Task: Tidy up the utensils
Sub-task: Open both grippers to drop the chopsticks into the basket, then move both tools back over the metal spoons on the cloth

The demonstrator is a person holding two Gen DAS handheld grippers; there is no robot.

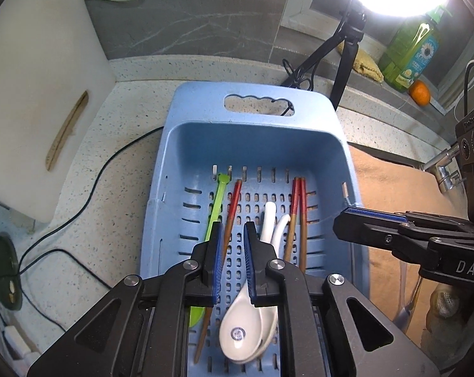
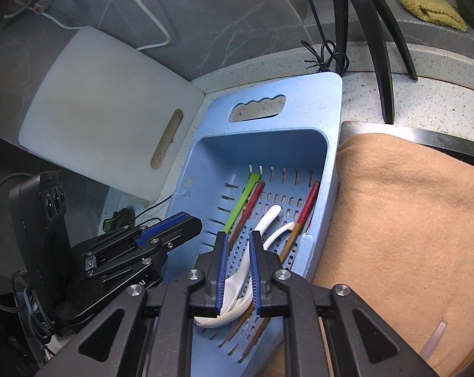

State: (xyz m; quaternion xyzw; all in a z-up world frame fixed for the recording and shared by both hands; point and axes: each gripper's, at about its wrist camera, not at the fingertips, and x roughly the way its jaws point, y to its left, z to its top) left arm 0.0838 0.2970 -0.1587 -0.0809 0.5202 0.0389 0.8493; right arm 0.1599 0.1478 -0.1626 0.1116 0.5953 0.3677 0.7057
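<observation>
- A speckled stone countertop (image 1: 89, 144) is seen beneath everything, with a grey marbled wall behind it.
- A tan cloth (image 2: 400, 220) is spread to the right of the basket, its edge touching the basket's side wall.
- A white cutting board (image 1: 39, 94) is leaned upright against the wall, to the left of the basket.
- A blue slotted basket (image 1: 252, 144) with a cut-out handle is set on the countertop; all the utensils lie inside it.
- The left gripper (image 1: 233, 235) is held over the basket floor with its jaws narrowly apart; nothing is pressed between the blue pads, though one chopstick passes under the gap.
- The right gripper (image 2: 238, 242) is likewise held over the basket with jaws narrowly apart; the white spoons are seen below and between its pads, and a grip on them cannot be confirmed.
- Red-tipped wooden chopsticks (image 1: 299, 213) are laid lengthwise: a pair near the right wall, a single one beside the green utensil.
- Two white ceramic spoons (image 1: 252, 323) are nested together in the middle of the basket.
- A green plastic utensil (image 1: 218, 201) is laid along the left side of the basket floor.
</observation>
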